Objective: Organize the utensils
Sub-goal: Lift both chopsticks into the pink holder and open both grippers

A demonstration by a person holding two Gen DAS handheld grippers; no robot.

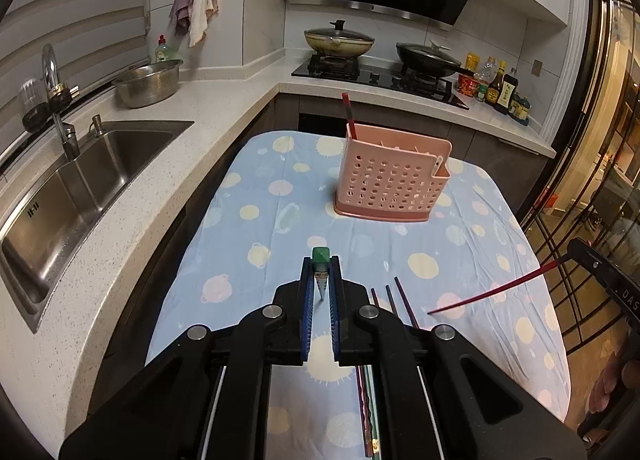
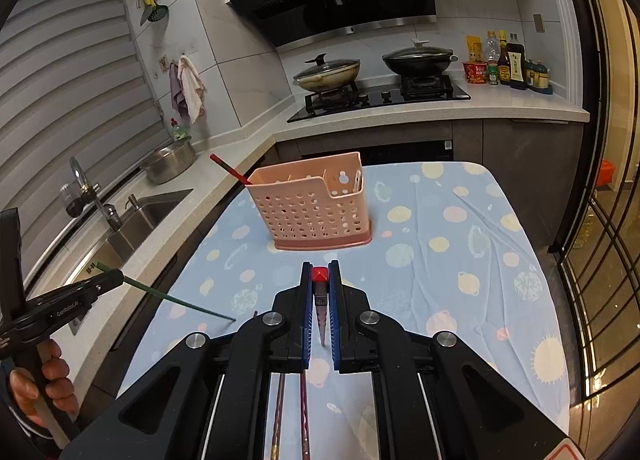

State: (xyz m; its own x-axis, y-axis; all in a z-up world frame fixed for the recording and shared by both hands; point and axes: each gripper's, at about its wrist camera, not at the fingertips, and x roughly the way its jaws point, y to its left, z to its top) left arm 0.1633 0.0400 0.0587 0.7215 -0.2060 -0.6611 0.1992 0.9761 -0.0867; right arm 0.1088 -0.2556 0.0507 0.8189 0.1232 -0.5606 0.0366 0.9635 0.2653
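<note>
While both grippers hang above blue planet-print tablecloth, pink perforated utensil caddy stands mid-table, one red chopstick leaning out of its left end; other compartments' contents hard to tell. Left gripper clamped on green chopstick, tip slanting down toward cloth. Right gripper clamped on red-capped chopstick. Spare dark chopsticks lie on cloth. Only right wrist view shows person's hand on left gripper handle; only left view shows full sink basin.
</note>
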